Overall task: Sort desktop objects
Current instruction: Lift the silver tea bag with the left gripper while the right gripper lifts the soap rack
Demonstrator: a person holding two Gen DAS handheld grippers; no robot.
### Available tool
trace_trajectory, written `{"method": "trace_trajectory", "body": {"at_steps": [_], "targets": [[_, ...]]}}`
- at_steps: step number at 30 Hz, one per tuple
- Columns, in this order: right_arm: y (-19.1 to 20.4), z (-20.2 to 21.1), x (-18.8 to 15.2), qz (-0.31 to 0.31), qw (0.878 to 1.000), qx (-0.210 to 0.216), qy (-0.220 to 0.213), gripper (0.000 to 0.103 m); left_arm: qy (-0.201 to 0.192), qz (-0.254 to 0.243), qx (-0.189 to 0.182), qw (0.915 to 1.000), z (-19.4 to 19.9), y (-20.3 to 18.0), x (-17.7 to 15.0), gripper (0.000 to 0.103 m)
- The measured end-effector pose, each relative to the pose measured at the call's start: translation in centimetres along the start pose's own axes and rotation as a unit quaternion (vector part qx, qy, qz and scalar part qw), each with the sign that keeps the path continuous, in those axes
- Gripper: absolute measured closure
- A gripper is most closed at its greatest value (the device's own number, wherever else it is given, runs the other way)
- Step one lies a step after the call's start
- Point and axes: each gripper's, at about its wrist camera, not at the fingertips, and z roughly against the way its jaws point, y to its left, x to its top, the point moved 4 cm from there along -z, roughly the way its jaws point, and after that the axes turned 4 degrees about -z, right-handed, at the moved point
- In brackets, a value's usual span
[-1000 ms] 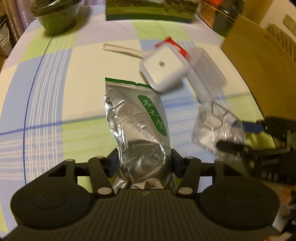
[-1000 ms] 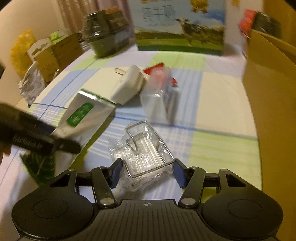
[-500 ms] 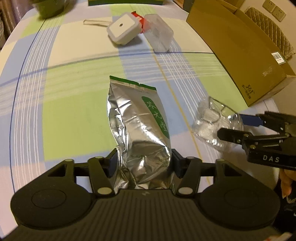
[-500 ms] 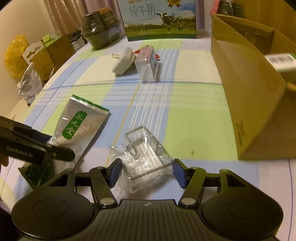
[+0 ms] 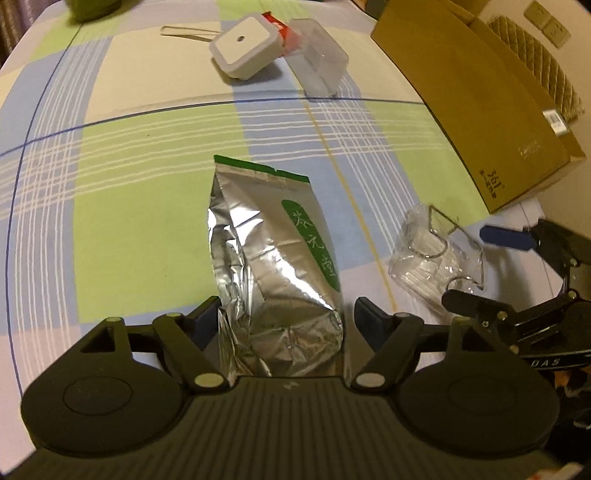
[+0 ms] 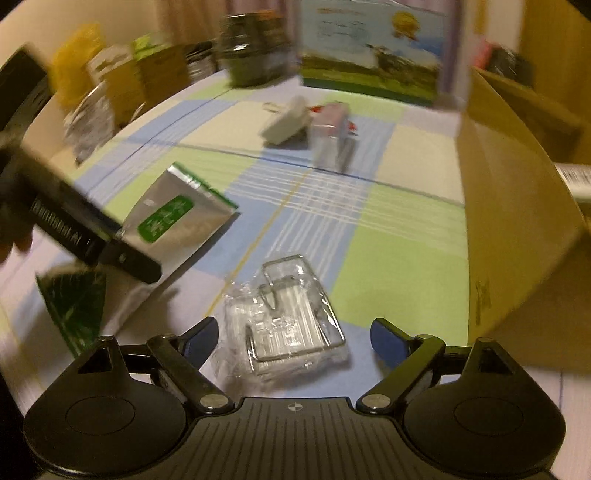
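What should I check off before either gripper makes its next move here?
1. Left gripper off the foil pouch: ok, jaws opening, a gap shows on the right side.
2. Right gripper off the clear packet: ok, jaws opening, gaps on both sides.
3. Pouch and packet lie apart on the tablecloth: ok.
4. Cardboard box open for dropping: cannot tell.
5. White adapter and clear case unsorted: ok, both far off.

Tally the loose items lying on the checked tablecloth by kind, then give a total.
Foil pouch: 1
Clear packet with wire clip: 1
White square plug: 1
Clear plastic box: 1
Red packet: 1
Total: 5
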Motion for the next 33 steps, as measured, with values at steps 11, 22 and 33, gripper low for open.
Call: {"method": "trace_trajectory", "body": {"at_steps": [11,22,33], "targets": [[-0.4,-1.5,-0.9,0.016,0.999,0.022,0.022,0.018,-0.006,-0.041,-0.001,0.9991,0.0,-0.4,-0.4,0.055],[-0.7,-1.2,-0.6,-0.007,0.999,0.042,0.021,0.049,-0.014,-0.047,0.004,0.9988,0.0,-0.5,-0.4,0.056],[-1.6,0.0,0.3,-0.060,0.998,0.031,-0.011,0.050,-0.026,-0.039,-0.001,0.9989,0.3,-0.5,-0.5,0.059]]}}
